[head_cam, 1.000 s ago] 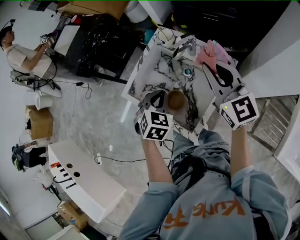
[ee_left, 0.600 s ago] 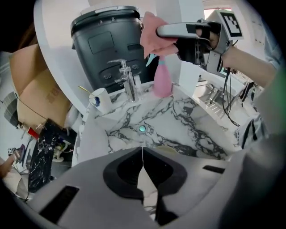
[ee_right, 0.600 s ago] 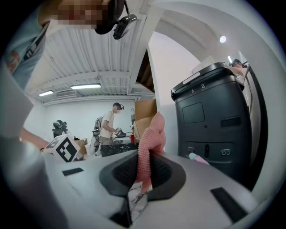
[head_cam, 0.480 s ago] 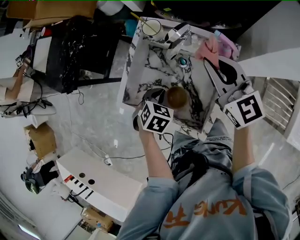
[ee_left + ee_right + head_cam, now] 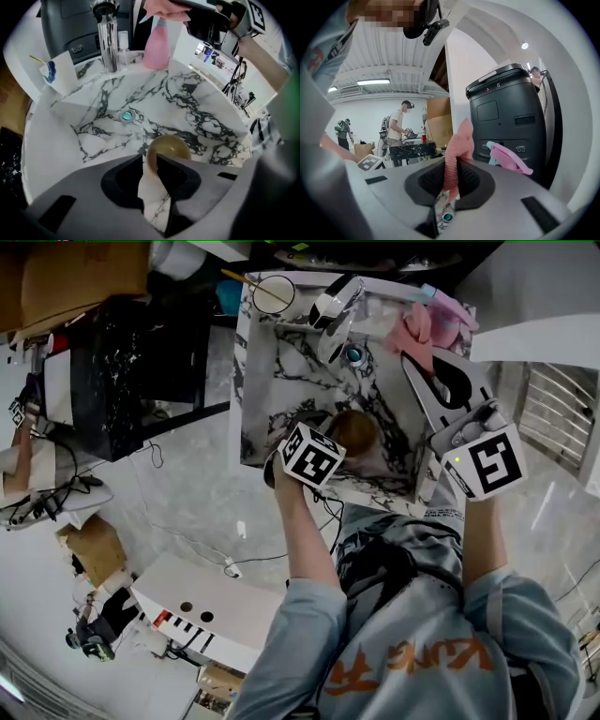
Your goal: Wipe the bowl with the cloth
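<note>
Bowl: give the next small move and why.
Probably bring the right gripper, shut on the pink cloth, down to the bowl in the sink. The left gripper has jaws that have just been opening, gripping nothing, bowl at their tips; the cloth hangs apart from it.

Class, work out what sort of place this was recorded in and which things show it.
Probably a lab or warehouse hall, not a home: the marbled sink with its faucet stands alone on open floor, near cardboard boxes and loose cables.

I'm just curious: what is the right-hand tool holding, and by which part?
The right gripper pinches the pink cloth across a bunched fold; a tuft sticks out past the jaws.
</note>
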Available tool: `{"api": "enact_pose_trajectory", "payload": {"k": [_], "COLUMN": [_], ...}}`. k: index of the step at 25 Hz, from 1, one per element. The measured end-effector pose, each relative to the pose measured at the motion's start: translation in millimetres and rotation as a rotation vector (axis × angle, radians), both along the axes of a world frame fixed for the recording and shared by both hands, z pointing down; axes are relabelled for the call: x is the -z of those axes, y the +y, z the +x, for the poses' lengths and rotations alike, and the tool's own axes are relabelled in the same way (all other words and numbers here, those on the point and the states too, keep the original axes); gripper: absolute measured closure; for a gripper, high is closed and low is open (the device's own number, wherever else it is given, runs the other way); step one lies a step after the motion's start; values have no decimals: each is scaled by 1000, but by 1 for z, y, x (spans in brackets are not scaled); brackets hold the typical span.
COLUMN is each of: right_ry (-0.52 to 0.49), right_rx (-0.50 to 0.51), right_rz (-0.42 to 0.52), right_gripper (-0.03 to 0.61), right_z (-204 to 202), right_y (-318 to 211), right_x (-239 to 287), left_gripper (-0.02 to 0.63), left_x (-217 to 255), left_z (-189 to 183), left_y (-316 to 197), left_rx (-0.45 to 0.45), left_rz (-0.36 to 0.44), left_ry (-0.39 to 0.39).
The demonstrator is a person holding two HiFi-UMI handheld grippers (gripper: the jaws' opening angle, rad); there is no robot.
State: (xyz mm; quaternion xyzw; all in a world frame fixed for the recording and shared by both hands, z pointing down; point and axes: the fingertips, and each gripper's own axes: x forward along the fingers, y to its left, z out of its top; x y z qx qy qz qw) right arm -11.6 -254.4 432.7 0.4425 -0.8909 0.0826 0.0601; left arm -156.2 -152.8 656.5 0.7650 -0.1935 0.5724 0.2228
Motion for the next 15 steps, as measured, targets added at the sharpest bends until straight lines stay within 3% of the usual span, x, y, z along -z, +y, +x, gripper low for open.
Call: {"api": "enact_pose_trajectory", "payload": {"k": [8,15], "right_ry": [11,4], "right_rx": [-43,-73], "right_rz": [-20,-16], "right_gripper": [529,529], "right_z": [-2,0], "right_y": [2,3], "right_x": [-7,-9], "left_gripper": [470,468], "left_x": [-41,-70], "left_z": [1,-5], "left_y": [13,11], "left_rx": [-75,-76], "left_rz": [-196,-245], "left_ry": [-18,-79]}}
